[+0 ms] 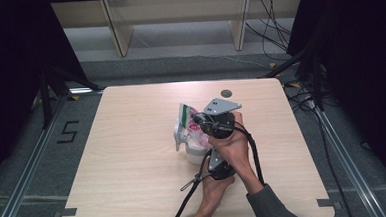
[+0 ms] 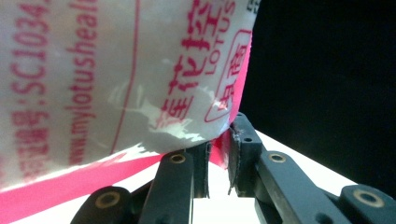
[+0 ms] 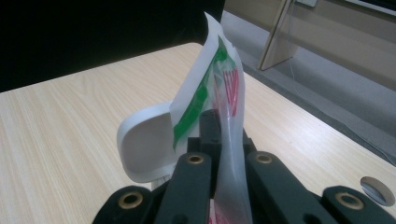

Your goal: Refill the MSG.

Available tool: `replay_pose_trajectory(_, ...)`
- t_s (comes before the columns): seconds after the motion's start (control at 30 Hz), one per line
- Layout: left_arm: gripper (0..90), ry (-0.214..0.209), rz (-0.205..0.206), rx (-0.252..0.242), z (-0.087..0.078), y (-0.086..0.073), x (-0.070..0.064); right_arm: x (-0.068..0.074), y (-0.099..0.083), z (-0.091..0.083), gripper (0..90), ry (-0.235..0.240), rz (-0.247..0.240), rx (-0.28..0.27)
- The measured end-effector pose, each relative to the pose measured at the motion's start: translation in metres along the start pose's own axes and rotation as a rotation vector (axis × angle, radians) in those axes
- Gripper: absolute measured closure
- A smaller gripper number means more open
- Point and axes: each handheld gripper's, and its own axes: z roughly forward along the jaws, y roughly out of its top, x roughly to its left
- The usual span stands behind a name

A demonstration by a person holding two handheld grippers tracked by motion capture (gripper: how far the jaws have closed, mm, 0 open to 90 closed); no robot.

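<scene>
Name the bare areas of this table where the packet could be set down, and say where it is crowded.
Free: the table left of the white jug, and right of the hands. Crowded: the centre, where both hand-held grippers hold the packet over the jug.

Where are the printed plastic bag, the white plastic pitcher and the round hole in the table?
Printed plastic bag (image 3: 229, 93): right gripper view, upper part with red print.
White plastic pitcher (image 3: 144, 144): right gripper view, inner wall.
Round hole in the table (image 1: 226, 93): high view, its centre.
</scene>
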Motion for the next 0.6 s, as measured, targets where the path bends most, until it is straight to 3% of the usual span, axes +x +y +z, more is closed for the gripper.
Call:
replay_pose_trajectory(0.13,79.5,0.008,0.007,0.012,-0.0014,0.0007,0.0001,0.0008,0.0004,0.0003,90.0,0.008,-0.005,0.006)
replay_pose_trajectory(0.17,79.5,-0.024,0.012,0.004,0.0004,0.0006,0.0007,0.0010,0.0007,0.0000,90.0,0.009,-0.006,0.003)
replay_pose_trajectory(0.2,79.6,-0.029,0.019,0.018,0.0001,0.0005,0.0011,0.0012,0.0011,-0.0007,90.0,0.004,-0.007,0.001)
replay_pose_trajectory(0.23,79.5,-0.043,-0.028,0.021,0.0003,-0.0006,-0.0020,0.0017,0.0011,-0.0006,90.0,-0.003,-0.006,-0.006)
replay_pose_trajectory(0.6,79.5,-0.039,-0.025,0.023,0.0003,-0.0002,-0.0006,0.0000,0.0021,-0.0031,90.0,-0.003,-0.004,-0.027)
